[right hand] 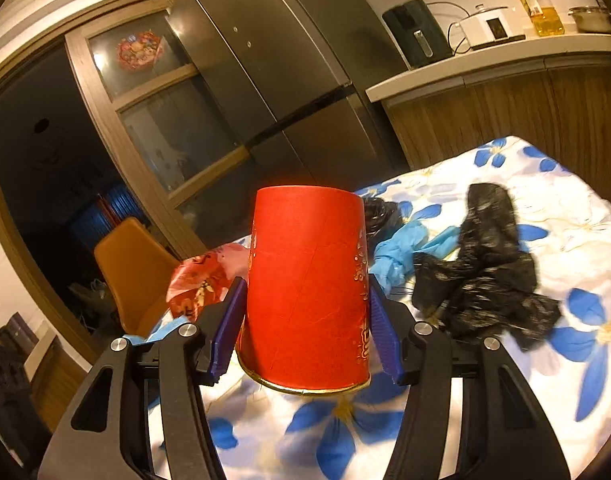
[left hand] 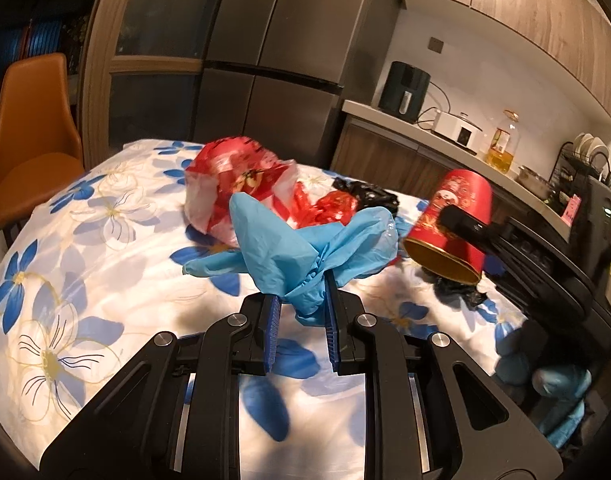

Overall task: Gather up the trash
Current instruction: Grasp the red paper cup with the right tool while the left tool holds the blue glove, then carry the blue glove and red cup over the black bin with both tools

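Both my claws are loaded above the flowered table.

My left gripper (left hand: pixel 303 306) pinches a crumpled blue glove (left hand: pixel 305 246) between narrow jaws, lifted over the tablecloth (left hand: pixel 85 248). My right gripper (right hand: pixel 305 336) clamps a red paper cup (right hand: pixel 307 288) upside down and tilted, its gold-rimmed mouth toward me; I cannot see inside it. A black bag (right hand: pixel 485 268) and a red-and-white bag (left hand: pixel 233 188) lie on the cloth.

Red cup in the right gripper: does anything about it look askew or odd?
Yes. The red cup is held upside down: its gold-rimmed open mouth points down toward the floral cloth, closed base up, and it tilts in the right gripper. Nothing is seen spilling. The left gripper grips a crumpled blue glove.
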A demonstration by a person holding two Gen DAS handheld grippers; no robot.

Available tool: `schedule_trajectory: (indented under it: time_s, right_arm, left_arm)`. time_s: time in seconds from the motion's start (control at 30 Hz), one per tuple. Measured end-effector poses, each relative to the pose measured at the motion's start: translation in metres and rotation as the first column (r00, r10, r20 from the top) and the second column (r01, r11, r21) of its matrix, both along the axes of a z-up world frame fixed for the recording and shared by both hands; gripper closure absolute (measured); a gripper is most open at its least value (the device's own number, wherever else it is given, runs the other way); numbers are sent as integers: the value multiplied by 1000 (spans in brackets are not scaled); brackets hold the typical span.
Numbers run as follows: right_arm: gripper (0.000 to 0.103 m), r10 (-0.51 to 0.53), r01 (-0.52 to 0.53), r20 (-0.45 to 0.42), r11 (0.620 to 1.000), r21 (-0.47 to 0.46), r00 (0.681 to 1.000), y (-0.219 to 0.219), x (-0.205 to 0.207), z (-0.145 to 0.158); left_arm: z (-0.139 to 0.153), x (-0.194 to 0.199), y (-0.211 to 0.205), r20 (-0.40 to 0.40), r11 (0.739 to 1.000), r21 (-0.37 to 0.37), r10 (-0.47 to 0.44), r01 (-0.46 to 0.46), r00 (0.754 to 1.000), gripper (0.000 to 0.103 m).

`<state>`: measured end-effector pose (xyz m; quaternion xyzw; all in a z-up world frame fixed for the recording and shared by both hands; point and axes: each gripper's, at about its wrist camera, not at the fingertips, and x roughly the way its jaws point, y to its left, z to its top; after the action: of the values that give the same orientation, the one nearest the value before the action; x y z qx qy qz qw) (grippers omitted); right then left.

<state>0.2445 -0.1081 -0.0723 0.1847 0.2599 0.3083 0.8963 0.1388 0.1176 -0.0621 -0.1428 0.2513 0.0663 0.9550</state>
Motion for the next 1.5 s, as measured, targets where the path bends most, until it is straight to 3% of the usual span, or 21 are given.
schedule_trajectory:
  time_s: [0.53, 0.83, 1.1, 1.5]
  right_arm:
    - [46, -133, 136, 111, 990, -21, 985, -96, -45, 26]
    - [46, -266, 273, 160, 962, -24, 951, -168, -55, 29]
    - [46, -421, 432, 192, 902, -15, 886, -237, -55, 33]
    - [46, -612, 638, 252, 770, -29, 750, -321, -43, 39]
  left_arm:
    - [26, 18, -92, 40, 987, 74, -144, 140, 989, 84]
    - [34, 46, -170, 51, 956, 107, -279, 273, 959, 84]
    - [43, 75, -243, 74, 912, 130, -400, 389, 914, 84]
    - [55, 123, -344, 112, 856, 137, -513, 498, 851, 84]
